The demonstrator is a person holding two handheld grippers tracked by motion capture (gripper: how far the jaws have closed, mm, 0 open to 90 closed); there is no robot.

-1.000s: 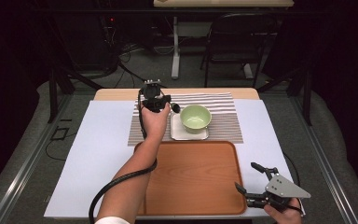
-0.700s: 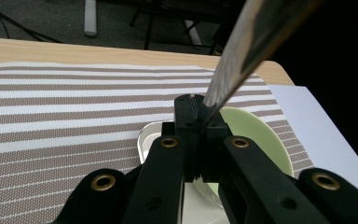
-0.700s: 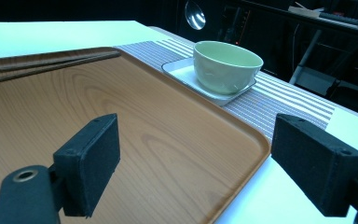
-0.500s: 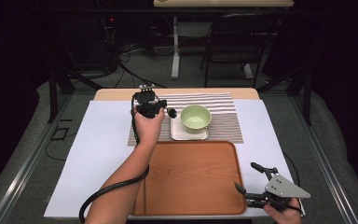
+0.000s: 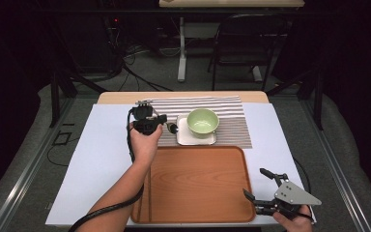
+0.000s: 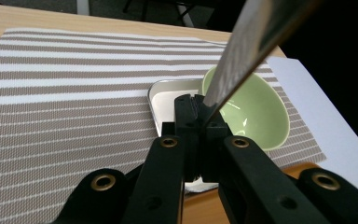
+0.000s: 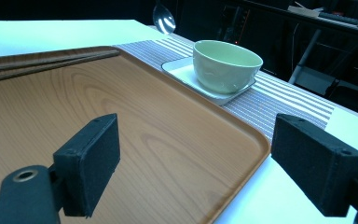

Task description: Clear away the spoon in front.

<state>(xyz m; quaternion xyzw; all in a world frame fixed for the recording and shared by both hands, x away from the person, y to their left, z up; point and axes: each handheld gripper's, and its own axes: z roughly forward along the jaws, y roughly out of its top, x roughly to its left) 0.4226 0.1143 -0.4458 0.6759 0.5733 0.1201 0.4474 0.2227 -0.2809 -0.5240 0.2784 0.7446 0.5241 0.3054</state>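
Over the striped placemat point(image 5: 224, 121), the left gripper point(image 6: 196, 109) is clamped tight on a metal spoon handle point(image 6: 242, 51), just beside the green bowl point(image 5: 202, 121) on its white plate point(image 5: 195, 139), while the right gripper point(image 5: 260, 191) sits wide open at the wooden tray point(image 5: 198, 183) corner.

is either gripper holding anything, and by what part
The left gripper is shut on a spoon, pinching its metal handle near the lower end; the handle rises up past the green bowl. The right gripper stands open, holding nothing.

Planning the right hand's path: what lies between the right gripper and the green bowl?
In the right gripper view, only bare wooden tray lies between the open right gripper and the green bowl, which sits on a white dish.
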